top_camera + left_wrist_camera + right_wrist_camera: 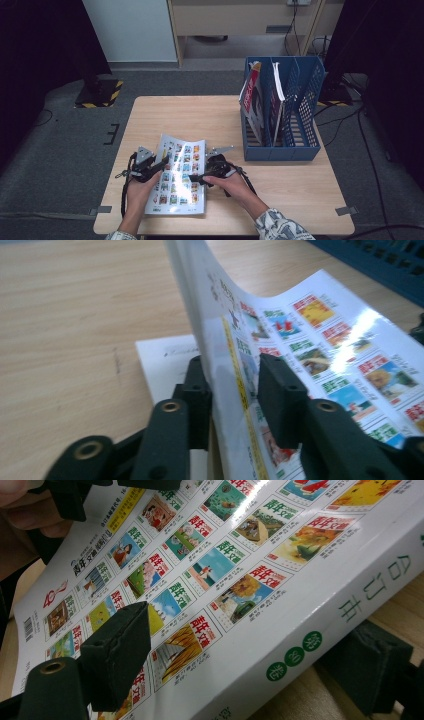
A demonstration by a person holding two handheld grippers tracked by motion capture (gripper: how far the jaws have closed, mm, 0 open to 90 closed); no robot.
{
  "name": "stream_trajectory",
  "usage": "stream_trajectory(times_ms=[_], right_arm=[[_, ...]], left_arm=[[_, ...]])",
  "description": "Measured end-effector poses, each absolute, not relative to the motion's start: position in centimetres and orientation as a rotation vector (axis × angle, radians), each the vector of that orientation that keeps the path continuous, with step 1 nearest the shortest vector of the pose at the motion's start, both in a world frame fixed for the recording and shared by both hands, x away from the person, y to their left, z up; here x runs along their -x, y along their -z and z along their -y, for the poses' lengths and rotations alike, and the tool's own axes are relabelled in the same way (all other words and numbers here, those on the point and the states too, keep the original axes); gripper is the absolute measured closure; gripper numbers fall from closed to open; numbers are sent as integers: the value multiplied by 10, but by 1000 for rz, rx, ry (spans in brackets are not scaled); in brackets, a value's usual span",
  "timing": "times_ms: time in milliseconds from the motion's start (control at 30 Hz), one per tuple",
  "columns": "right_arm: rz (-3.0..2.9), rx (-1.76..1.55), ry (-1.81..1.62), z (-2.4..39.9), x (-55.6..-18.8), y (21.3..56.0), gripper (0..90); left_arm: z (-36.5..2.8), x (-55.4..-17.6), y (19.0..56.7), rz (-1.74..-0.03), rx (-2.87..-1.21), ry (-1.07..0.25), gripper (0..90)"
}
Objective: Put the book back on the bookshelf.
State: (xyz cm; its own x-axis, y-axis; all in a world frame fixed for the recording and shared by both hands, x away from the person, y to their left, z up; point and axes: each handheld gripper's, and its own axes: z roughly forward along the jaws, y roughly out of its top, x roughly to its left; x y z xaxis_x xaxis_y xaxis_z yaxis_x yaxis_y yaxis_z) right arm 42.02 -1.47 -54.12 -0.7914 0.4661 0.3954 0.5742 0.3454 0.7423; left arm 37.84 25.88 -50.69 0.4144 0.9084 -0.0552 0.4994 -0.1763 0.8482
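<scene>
Both hands low over the table: right tool [204,178] clamped on book [181,176] spine, left tool [161,163] loose astride its cover.

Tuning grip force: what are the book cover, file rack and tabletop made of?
Book: glossy coated paper, by its glare and bending cover. File rack: blue, likely moulded plastic, with perforated lattice walls. Table: light wood-grain, probably matte laminate.

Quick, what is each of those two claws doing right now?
Left gripper: open, jaws either side of the book's cover, not pressing.
Right gripper: shut on the book at its spine.
</scene>
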Motion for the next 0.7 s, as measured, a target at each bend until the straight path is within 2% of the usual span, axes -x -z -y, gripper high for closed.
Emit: stream_trajectory(times_ms=[100,133,233,333,500,700], right_arm=[[2483,963,1442,15,-420,541,169],[2481,963,1442,15,-420,541,168],[2479,965,1442,15,-420,541,169],[2468,967,1442,16,-421,541,168],[2471,965,1445,15,-421,541,168],[2484,958,1436,13,-422,541,159]], left_arm=[[-266,-377,507,-1265,-1800,-673,435],[-268,-375,506,-1281,-1786,-671,398],[-273,-369,504,-1302,-1821,-710,379],[-274,-363,507,-1303,-1866,-697,345],[-270,-363,517,-1312,-1940,-632,383],[-265,-365,522,-1276,-1946,-589,388]])
